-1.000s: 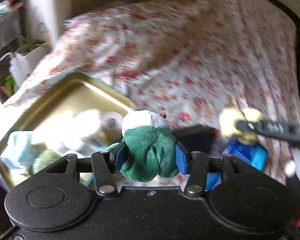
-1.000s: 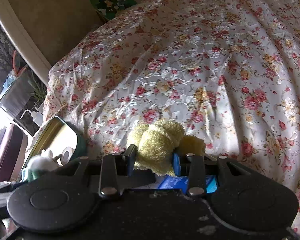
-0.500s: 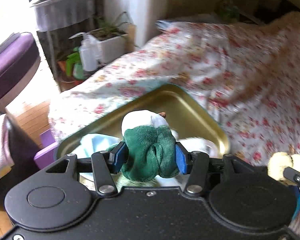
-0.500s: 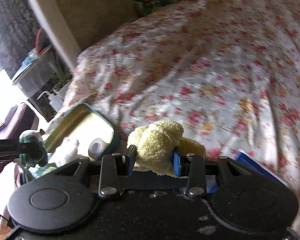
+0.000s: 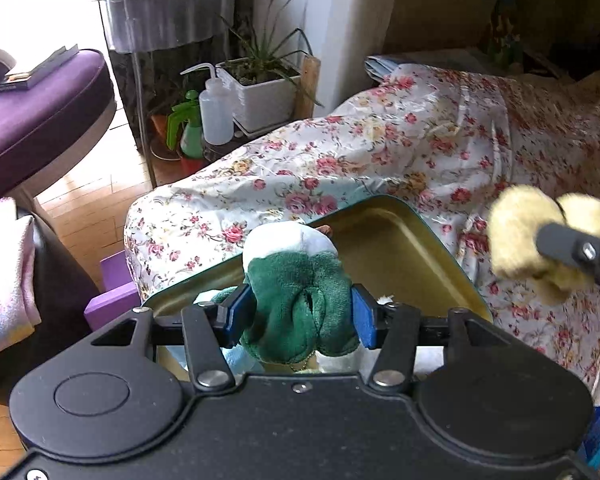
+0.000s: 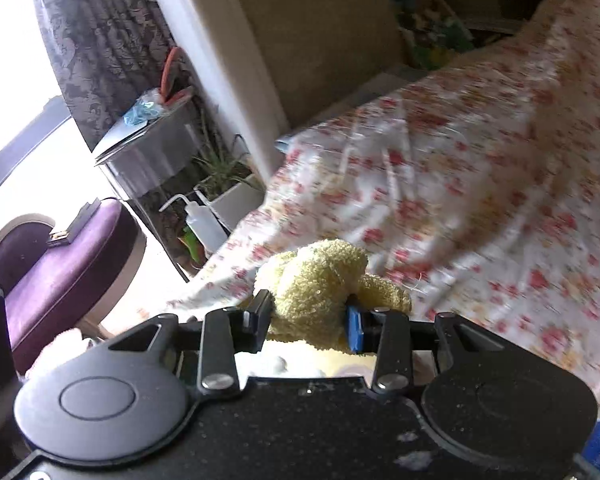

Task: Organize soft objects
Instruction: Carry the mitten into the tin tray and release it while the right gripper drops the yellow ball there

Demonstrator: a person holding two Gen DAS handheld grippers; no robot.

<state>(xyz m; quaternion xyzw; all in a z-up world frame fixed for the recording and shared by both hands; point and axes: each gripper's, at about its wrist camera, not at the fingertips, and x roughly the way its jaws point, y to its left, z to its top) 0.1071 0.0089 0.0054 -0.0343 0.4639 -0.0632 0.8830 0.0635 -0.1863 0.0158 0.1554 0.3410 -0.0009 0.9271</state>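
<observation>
Green plush (image 5: 296, 300) now hanging over the near half of the tin (image 5: 399, 240), pinched between the blue pads of the left gripper (image 5: 298, 312). A second ago carried well toward the tin's right edge, now swung across to sit above its open interior. Jaws just begun easing wider, pads not yet off the plush, which bulges between them. Probably the start of a drop into the tin.

Yellow plush (image 6: 311, 292) clamped tight in the right gripper (image 6: 307, 316), jaws about as close as they go. Brought in fast from further out over the bedspread (image 5: 379, 152): in the left view now just right of the tin, in the air. Likely next in line for the tin once the green one is released.

Already in the tin, as far as visible under the left gripper: pale blue and white soft bits, mostly hidden.

Tin lying on the floral bedspread, rumpled, near its corner. Beyond the tin: white planter (image 5: 264, 96), squeeze bottle (image 5: 214, 116), green sprayer (image 5: 184, 128), a skirted side table (image 5: 168, 20). Left of the tin: wood floor (image 5: 88, 200), purple chair (image 5: 32, 120), purple block (image 5: 112, 292) by the bed corner.
</observation>
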